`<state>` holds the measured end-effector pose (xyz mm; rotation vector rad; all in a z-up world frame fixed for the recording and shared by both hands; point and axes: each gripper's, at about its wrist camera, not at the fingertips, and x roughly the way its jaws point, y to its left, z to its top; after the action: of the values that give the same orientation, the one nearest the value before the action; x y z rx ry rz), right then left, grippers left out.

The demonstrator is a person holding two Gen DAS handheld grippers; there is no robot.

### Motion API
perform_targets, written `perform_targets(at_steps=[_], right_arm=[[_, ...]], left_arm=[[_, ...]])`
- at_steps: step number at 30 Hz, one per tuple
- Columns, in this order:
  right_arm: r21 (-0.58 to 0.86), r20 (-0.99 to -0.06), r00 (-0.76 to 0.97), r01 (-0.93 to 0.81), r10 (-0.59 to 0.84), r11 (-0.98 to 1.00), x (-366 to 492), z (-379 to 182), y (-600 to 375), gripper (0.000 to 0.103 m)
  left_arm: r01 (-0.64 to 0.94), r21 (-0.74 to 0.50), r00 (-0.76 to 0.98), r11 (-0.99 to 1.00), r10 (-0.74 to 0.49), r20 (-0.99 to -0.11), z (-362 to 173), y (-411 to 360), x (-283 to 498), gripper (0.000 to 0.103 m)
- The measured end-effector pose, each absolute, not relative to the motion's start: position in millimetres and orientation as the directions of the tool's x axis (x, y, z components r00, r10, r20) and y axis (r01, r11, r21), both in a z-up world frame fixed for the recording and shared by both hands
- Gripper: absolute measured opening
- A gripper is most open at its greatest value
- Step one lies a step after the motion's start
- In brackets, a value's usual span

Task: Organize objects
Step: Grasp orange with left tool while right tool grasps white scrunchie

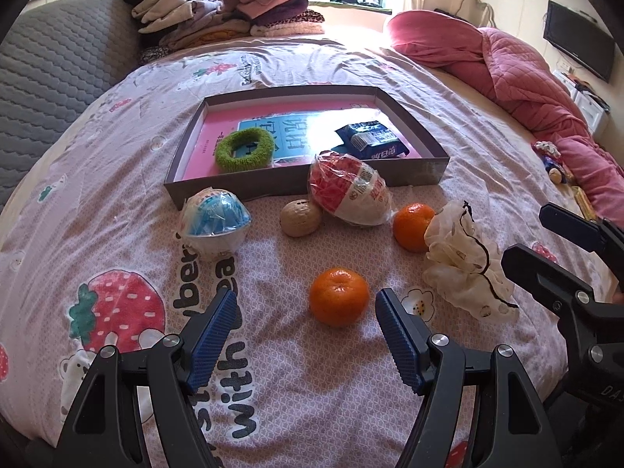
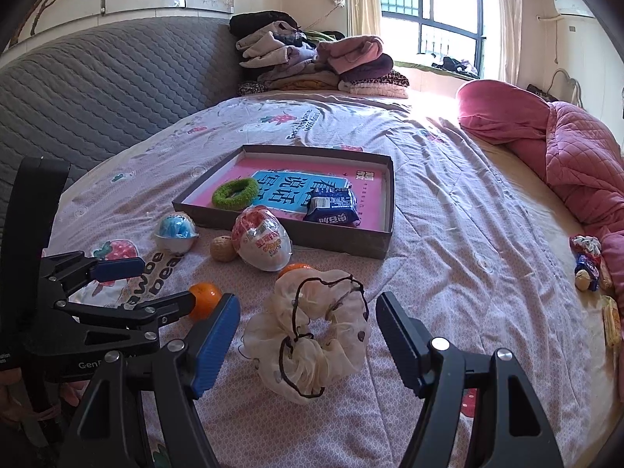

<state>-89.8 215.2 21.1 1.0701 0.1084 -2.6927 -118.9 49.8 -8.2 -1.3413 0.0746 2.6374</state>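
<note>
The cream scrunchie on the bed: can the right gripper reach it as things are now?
Probably yes. The right gripper is open, and the cream scrunchie lies between its fingers with nothing on top. The orange behind it sits close but does not block the way.

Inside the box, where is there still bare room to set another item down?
In the box, the bare pink floor lies along the far wall, behind the green ring and the blue packet, and in the gap between them. The near edge is crowded by both.

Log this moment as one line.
left gripper: open, facing orange | right gripper: open, facing scrunchie | box: two items
</note>
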Motion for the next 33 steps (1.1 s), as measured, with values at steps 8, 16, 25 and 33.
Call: perform_targets(at_steps=[8,16,25,33], right_arm=[[0.018,-0.717,-0.673,0.244,-0.183,-0.970,-93.1,10.6,215.0,0.072],[0.020,-0.751,-0.639,0.233,-0.169,-0.972,-101.1,-4.7,216.0,0.072],[0.021,-0.789,-0.595,0.223,-0.154,-0.974,-113.0,-26.0,214.4,0.072],[0.069,-0.825,-0.536,0.217,-0.178,-0.974,-123.5,-43.9,215.2,0.072]], left_arm=[[-0.202,-0.031,-0.548,-0.979,0.139,-0.825,-21.3,54.3,-121.9,0.075],[-0.218,-0.034,-0.546,-0.975,0.151,-0.824,-30.6,57.3,-127.0,0.075],[-0.220,-0.044,-0.539,-0.975,0.159,-0.827,-44.7,59.0,-138.2,0.075],[-0.209,-0.048,-0.555,-0.977,0.159,-0.817,-49.1,59.1,-146.4,0.075]])
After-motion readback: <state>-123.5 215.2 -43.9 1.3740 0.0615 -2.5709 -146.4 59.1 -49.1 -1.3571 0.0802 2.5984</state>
